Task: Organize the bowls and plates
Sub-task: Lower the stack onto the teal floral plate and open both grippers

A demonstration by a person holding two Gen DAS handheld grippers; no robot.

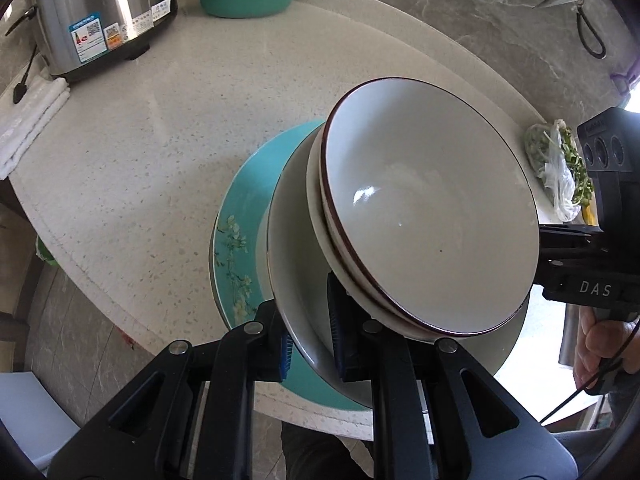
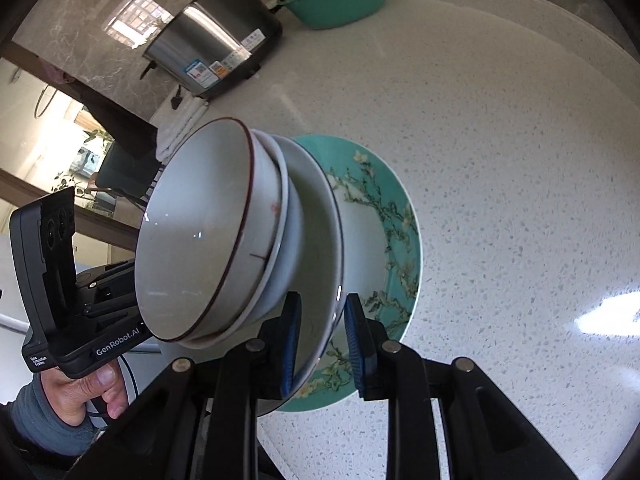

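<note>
Both hand-held grippers, left [image 1: 308, 334] and right [image 2: 320, 342], pinched opposite rims of the heavy, slippery, breakable bowl stack [image 1: 420, 216] above the teal plate [image 1: 236, 236].

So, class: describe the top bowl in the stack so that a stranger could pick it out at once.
Start at the teal flowered plate on the speckled counter. A stack of white dishes sits above it, gripped from both sides. The top bowl is the only one of them with a dark red line round its rim.
</note>
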